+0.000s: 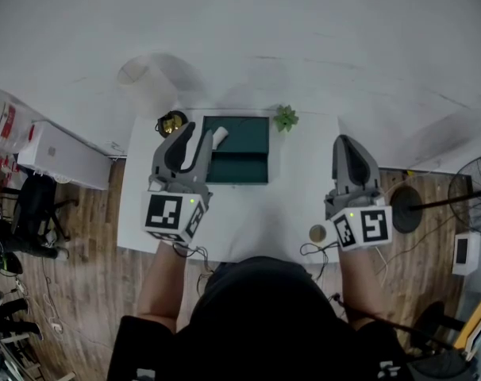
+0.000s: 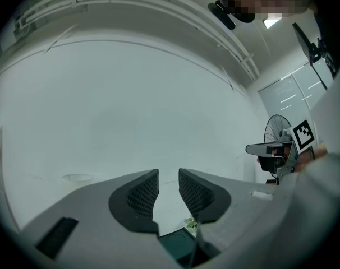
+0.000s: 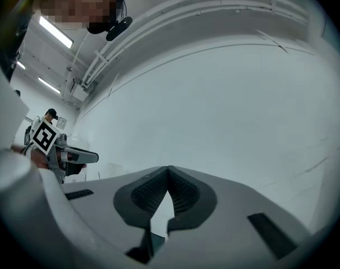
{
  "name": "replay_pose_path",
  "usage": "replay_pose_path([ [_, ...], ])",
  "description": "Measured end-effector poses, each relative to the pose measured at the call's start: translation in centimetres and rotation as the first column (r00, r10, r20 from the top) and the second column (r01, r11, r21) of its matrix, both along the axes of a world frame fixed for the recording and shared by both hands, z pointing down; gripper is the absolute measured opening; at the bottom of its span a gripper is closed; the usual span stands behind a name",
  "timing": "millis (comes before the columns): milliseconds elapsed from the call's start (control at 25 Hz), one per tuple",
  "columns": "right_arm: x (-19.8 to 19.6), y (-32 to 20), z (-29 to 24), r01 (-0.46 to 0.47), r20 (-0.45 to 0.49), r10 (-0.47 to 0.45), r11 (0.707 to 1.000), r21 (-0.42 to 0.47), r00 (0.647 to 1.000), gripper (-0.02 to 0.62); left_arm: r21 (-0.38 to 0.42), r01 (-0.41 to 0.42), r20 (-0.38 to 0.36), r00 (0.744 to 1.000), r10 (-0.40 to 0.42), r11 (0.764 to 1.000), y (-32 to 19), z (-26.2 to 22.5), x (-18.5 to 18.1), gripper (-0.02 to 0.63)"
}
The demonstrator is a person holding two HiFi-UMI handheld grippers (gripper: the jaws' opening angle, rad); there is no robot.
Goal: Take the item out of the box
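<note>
Hidden: the white item (image 1: pixel 219 137) is partly covered by the left gripper (image 1: pixel 199 133); what it is cannot be made out.
Item: seemingly inside the green box (image 1: pixel 252 145), at its far left corner.
Left gripper: jaws almost together, nothing between them.
Right gripper (image 1: pixel 348 140): jaw tips meet, empty, well apart from the box.
Around: a small plant (image 1: pixel 286 118) just beside the box's far right corner on the white table (image 1: pixel 296 189).
</note>
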State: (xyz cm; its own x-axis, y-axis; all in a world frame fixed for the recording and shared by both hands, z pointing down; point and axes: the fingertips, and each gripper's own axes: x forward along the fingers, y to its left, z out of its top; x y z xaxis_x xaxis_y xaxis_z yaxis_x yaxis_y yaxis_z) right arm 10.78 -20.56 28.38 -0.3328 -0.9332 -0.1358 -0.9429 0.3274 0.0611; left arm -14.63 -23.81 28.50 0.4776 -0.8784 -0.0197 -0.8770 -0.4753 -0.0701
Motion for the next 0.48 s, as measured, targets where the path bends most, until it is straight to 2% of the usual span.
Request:
replay_pose_path([
  [480, -0.1, -1.2, 0.2, -0.007, 0.013, 0.007, 1.0, -0.004, 1.0, 0.005, -0.008, -0.005, 0.005, 1.0, 0.005, 1.0, -1.4, 0.5, -0.3, 0.109],
])
